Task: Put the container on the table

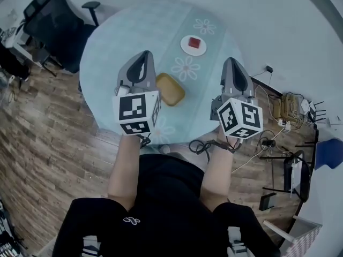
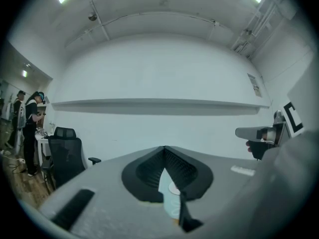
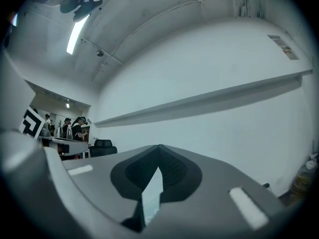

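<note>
1. Your left tool (image 1: 143, 57) and right tool (image 1: 232, 62) hover over the round, pale-blue flowered worktop (image 1: 118, 42), jaws closed together, gripping nothing.
2. The tan square container (image 1: 170, 89) sits on the worktop between them, so placing looks finished.

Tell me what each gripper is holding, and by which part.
Nothing is held. The left gripper and the right gripper both have jaws closed on nothing; the tan container lies on the table, ungripped.
</note>
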`<state>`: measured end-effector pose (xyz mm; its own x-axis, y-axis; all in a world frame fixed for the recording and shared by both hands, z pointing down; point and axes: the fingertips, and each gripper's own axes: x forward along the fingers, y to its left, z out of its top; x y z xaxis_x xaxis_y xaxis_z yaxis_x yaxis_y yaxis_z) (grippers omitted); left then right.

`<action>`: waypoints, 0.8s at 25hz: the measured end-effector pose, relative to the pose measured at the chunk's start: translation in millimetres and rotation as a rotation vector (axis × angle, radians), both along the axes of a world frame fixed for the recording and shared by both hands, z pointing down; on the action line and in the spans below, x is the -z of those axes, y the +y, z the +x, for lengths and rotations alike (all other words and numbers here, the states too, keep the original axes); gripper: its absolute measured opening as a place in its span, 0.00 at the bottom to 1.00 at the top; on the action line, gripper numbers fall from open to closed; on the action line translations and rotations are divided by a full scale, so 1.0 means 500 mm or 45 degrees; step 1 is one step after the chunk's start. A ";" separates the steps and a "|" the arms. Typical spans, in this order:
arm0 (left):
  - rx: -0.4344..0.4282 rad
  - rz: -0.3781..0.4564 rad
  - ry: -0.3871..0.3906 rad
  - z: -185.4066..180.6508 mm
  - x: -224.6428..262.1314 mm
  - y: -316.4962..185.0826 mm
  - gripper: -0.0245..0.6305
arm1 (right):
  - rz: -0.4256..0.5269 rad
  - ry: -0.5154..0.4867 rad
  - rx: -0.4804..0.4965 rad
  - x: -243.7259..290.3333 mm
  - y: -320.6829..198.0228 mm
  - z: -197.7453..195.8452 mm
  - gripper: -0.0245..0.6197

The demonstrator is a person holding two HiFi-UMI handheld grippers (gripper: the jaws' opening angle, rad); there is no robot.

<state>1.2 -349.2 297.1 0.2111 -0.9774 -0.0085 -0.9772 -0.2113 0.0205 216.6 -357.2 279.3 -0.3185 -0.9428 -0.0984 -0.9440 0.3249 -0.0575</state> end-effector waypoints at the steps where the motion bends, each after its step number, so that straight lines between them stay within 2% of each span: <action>1: 0.003 0.001 -0.004 0.002 0.001 0.001 0.04 | 0.004 -0.002 0.007 0.001 0.000 0.000 0.05; 20: 0.042 0.019 -0.042 -0.008 0.025 0.001 0.04 | 0.035 -0.009 0.074 0.021 -0.012 -0.020 0.05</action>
